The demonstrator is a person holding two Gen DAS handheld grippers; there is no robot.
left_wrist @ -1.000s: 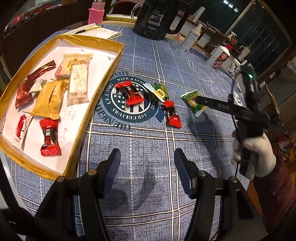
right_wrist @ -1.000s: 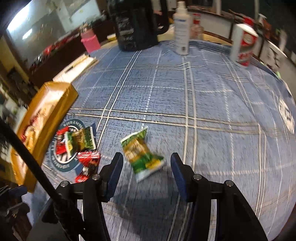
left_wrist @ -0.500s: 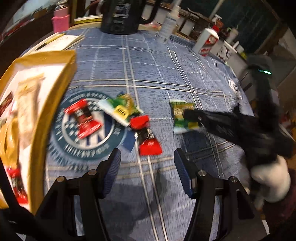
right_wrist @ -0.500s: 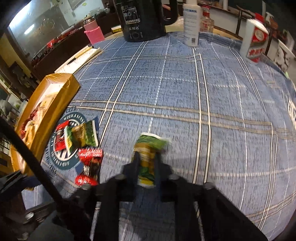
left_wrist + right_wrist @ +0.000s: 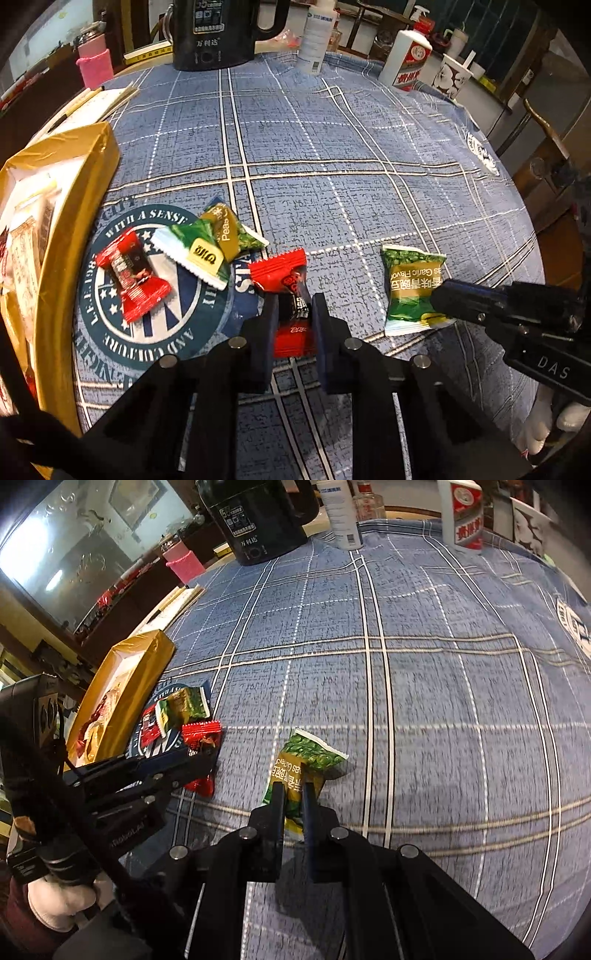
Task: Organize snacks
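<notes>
Far left: gold box (image 5: 79,206) on the bench (image 5: 332,155), wrapped snacks already lying inside; likely the collecting place, so loose packets go there.

Just beside its wall, on the round printed emblem: one red candy (image 5: 131,275), then two green pea packets (image 5: 210,245) overlapping each other. All three loose, untouched.

Centre: left hand-held gripper (image 5: 293,314) clenched on a second red candy (image 5: 290,291), fingers pinching the dark middle of the wrapper, where there is bulk to grip. Packet seems to rest on the cloth, though a slight lift cannot be ruled out from this angle.

Right: right hand-held gripper (image 5: 293,803) closed on the green garlic pea packet (image 5: 301,771), gripping its near half; far end free, tilted up a little. Lies well apart from the box.

Both hands loaded at once: presumably one trip to the box.
</notes>
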